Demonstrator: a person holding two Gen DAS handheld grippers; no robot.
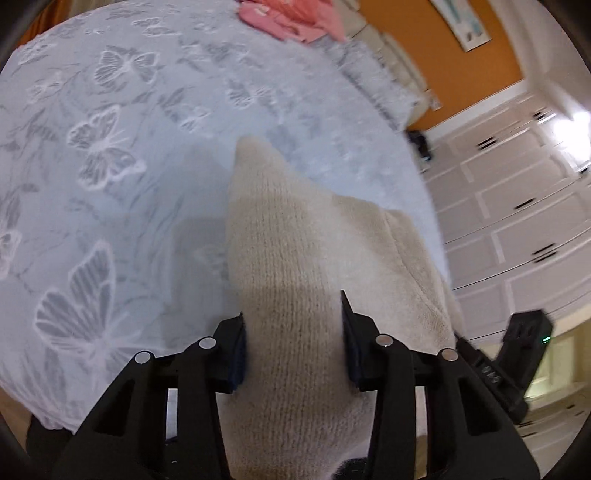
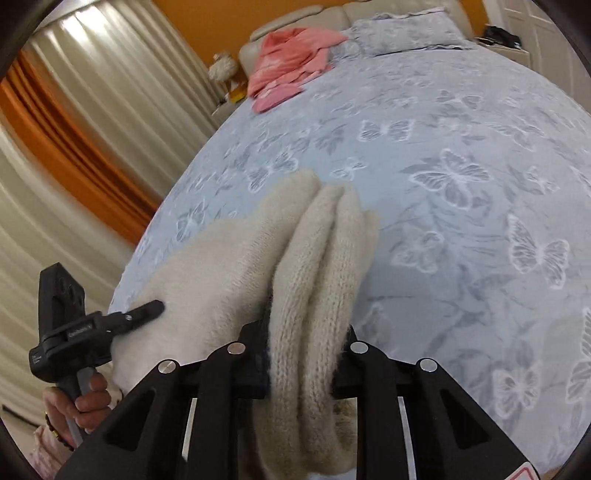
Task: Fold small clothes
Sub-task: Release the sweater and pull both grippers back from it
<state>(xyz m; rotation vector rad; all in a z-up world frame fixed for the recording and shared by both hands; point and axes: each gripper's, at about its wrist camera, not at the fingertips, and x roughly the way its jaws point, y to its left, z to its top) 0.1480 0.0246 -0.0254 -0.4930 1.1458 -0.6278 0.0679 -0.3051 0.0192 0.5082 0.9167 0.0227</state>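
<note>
A cream knit garment lies at the near edge of the bed. My left gripper is shut on a thick band of it, and the cloth runs forward from the pads to a pointed end. My right gripper is shut on several folded layers of the same knit. In the right wrist view, one finger of the left gripper rests against the garment's left side, with a hand holding its handle. In the left wrist view, the right gripper's housing shows at the lower right, its fingertips hidden behind the cloth.
The bed wears a pale blue butterfly bedspread. Pink clothes are heaped at its far end beside a pillow. Beige curtains hang on one side, and white drawers stand on the other.
</note>
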